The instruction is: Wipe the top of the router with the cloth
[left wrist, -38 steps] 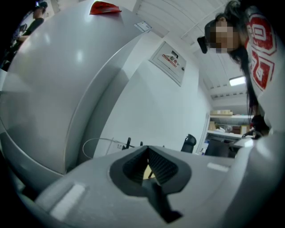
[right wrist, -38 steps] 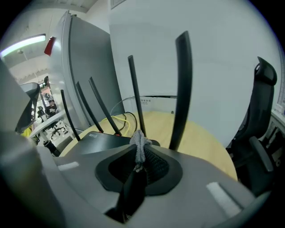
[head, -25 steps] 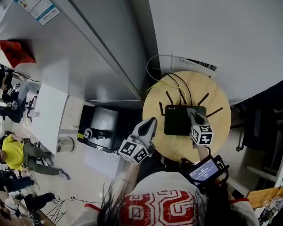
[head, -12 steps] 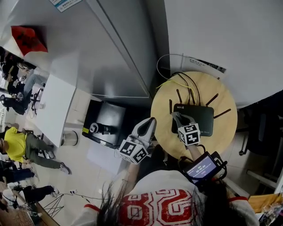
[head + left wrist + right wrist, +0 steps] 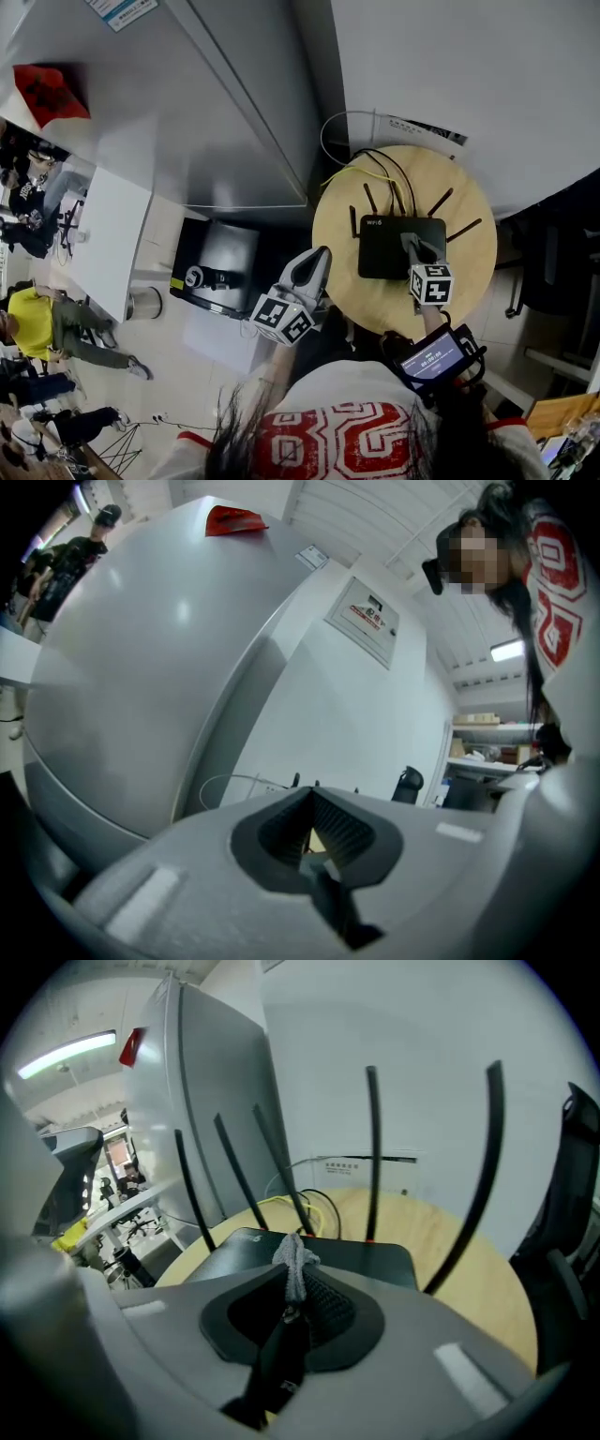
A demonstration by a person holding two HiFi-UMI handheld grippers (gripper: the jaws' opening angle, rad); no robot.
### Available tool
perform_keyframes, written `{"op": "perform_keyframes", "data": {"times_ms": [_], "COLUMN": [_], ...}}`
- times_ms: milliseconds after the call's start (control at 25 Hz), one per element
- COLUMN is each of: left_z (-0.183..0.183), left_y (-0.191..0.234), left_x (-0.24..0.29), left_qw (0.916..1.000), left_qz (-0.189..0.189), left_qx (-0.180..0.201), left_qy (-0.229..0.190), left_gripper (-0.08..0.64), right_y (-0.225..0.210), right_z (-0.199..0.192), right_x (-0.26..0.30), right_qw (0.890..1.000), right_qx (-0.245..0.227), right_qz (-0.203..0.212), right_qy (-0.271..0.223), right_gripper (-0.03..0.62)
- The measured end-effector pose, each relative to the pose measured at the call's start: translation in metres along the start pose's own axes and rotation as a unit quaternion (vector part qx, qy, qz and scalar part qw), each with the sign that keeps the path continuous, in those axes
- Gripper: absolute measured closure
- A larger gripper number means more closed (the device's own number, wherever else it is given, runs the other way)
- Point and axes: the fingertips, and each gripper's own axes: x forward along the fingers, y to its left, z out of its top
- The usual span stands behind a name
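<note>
Floor at the far left carried a small round bin; what it held was too small to tell. Right of it, the left gripper hung off the bench's left edge, over the floor and clear of the bench. In the left gripper view, the left gripper had its jaws closed together with nothing between them, only a sliver of the pale wood showing past the tips.

The round wooden bench stood against a white wall. The router lay flat near the bench's middle, a little toward the wall-side edge. It was a black, low, rectangular box with a matt top and small white lettering at its left corner. Thin black antennas rose from its back and sides, splayed outward. Black and yellow cables looped from its rear toward the bench's far edge.

The right gripper reached over the router's right half, with its marker cube behind it above the bench's near edge. Seen in its own view, the right gripper was clamped on the cloth. This was a small grey knitted tuft that stuck out past the tips just over the router's top near its front edge. Whether it pressed on the surface could not be told.
</note>
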Motion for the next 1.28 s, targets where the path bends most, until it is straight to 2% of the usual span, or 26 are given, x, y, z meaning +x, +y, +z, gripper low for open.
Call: {"op": "perform_keyframes", "data": {"times_ms": [280, 480, 680, 800, 1080, 1280], "left_z": [-0.006, -0.006, -0.005, -0.004, -0.001, 0.000], "left_y": [-0.014, -0.017, -0.013, -0.007, -0.003, -0.002], "left_x": [0.011, 0.011, 0.001, -0.006, -0.015, -0.023], "left_qw": [0.9998, 0.9997, 0.9999, 1.0000, 0.9999, 0.9999], "left_qz": [-0.022, -0.023, -0.012, -0.001, 0.004, 0.005], "left_qx": [-0.003, -0.002, -0.001, -0.002, -0.012, -0.005], "left_qy": [0.004, 0.002, 0.000, -0.004, -0.011, -0.009], "left_gripper": [0.565, 0.565, 0.565, 0.565, 0.565, 0.565], "right_y": [-0.069, -0.090, -0.089, -0.071, 0.019, 0.079], "right_z": [-0.017, -0.024, -0.023, -0.012, 0.007, 0.004], "right_x": [-0.033, -0.042, -0.044, -0.040, -0.020, -0.002], "right_qw": [0.996, 0.995, 0.994, 0.996, 0.999, 0.997], "right_qx": [0.043, 0.038, 0.040, 0.046, 0.028, -0.019], "right_qz": [-0.075, -0.097, -0.098, -0.079, 0.015, 0.080], "right_qy": [-0.004, -0.001, 0.000, -0.016, -0.031, -0.009], "right_gripper": [0.549, 0.549, 0.549, 0.549, 0.549, 0.549]}}
